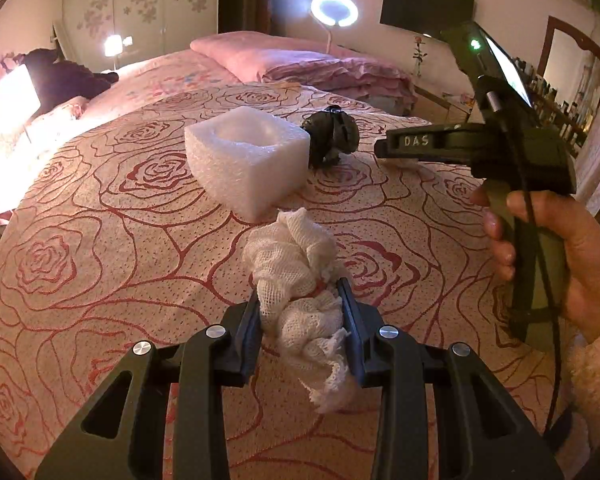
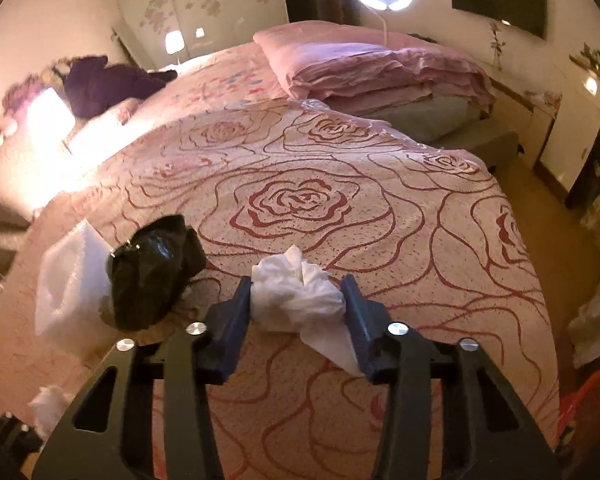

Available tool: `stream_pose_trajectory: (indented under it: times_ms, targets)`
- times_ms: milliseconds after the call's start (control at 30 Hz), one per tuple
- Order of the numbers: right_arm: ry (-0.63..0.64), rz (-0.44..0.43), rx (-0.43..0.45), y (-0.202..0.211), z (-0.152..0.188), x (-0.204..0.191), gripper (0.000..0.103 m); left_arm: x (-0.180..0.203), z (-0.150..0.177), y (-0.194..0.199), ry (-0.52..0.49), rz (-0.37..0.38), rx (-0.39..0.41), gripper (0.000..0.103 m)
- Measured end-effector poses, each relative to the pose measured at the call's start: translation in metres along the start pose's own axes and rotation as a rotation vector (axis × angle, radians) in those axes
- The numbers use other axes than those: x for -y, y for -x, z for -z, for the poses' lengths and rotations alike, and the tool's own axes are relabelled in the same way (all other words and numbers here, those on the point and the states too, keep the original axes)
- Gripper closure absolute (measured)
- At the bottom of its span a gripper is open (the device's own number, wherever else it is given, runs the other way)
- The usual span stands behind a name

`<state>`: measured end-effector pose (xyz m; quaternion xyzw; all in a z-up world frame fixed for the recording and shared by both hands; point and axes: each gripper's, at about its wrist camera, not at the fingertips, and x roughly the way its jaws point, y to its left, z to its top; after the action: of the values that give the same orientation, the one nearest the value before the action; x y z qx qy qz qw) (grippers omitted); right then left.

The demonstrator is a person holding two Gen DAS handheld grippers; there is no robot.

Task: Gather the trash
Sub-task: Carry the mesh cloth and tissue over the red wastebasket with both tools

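Roughly halfway, by the look of it: left tongs clenched on gauze wad, right tongs clenched on crumpled tissue, both above bed. Black bag, foam box left.

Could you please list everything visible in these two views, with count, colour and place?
Crumpled white gauze cloth: one, cream-white, between the left gripper's fingers.
Crumpled white tissue paper: one, white, between the right gripper's fingers.
White foam box: one, white, on the bedspread.
Black plastic bag: one, black, beside the foam box.
Rose-patterned bedspread: one, cream and red.
Folded pink duvet: one, pink, far end of bed.
Ring lamp: one, lit, behind bed.
Left gripper: black, shut on gauze.
Right gripper: black, shut on tissue.
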<state>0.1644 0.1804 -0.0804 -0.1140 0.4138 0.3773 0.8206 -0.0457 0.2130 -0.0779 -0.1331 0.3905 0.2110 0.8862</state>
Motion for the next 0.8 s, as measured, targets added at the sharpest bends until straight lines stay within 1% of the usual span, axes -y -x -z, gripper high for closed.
stream_pose_trajectory:
  times_ms: [67,167,267,400,533,667,800]
  targets:
    - [0.002,0.002,0.008,0.002,0.001,0.0,0.065,0.0,0.0,0.0,-0.001,-0.002,0.0,0.07]
    - [0.029,0.013,0.013,0.012,0.007,-0.003,0.066,0.0,0.0,0.0,0.0,-0.005,-0.001,0.07]
    - [0.039,0.022,0.015,0.027,0.02,-0.004,0.066,0.0,0.0,0.001,0.0,-0.004,-0.002,0.07]
    - [0.029,0.029,-0.005,0.05,0.048,0.001,0.066,0.002,0.0,0.004,0.003,0.011,-0.004,0.07]
    - [0.01,0.023,-0.011,0.084,0.086,0.008,0.066,0.011,0.0,0.011,-0.007,0.051,0.001,0.07]
    - [0.009,0.075,-0.009,0.113,0.118,0.015,0.066,0.025,0.003,0.014,-0.04,0.087,-0.004,0.07]
    - [-0.03,0.092,0.01,0.136,0.141,0.026,0.066,0.042,0.009,0.015,-0.076,0.127,-0.02,0.07]
